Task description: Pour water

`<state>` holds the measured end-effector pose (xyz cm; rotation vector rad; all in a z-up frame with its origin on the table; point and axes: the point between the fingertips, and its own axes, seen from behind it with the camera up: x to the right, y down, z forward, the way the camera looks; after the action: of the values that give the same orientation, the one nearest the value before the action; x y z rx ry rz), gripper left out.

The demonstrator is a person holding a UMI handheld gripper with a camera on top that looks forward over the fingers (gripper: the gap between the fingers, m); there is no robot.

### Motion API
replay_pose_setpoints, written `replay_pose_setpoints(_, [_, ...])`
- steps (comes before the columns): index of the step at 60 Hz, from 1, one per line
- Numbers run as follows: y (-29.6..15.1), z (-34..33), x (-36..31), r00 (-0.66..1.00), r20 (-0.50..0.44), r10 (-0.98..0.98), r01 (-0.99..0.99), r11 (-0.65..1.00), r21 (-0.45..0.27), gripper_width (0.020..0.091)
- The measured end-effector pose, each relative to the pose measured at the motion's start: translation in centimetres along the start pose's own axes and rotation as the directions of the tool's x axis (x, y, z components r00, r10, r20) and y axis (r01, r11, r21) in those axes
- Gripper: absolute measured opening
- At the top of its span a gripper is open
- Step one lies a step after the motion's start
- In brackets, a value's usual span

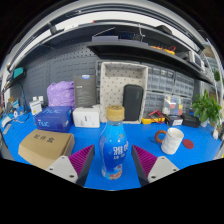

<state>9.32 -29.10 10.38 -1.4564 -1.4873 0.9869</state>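
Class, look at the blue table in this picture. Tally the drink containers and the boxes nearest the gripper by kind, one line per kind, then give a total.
Clear plastic water bottle with blue label, standing between the open gripper fingers: 1
White cylindrical cup: 1
Brown cardboard box: 1
Blue rectangular box: 1
Total: 4

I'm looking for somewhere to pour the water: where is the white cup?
The white cup stands on the blue table, beyond the gripper's right finger, right of the water bottle.
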Motion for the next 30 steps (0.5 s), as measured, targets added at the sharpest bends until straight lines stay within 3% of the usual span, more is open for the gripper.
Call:
replay_pose_setpoints(6, [-0.1,1.7,-0.1,1.000,-0.011,-0.001,0.002,0.999,0.033,0.0755])
replay_pose_setpoints(13, [-1.0,3.0,-0.1,1.000,0.001,0.019,-0.019,0.993,0.116,0.0689])
replay_pose_setpoints(17, [-1.3,3.5,0.0,1.000,0.000,0.023,-0.023,0.988,0.153,0.0630])
replay_pose_setpoints(19, [-1.7,3.6,0.0,1.000,0.004,0.022,-0.023,0.984,0.174,0.0529])
replay_pose_setpoints(30, [-1.9,3.7,0.2,0.999,0.019,0.037,-0.041,0.972,0.233,0.0440])
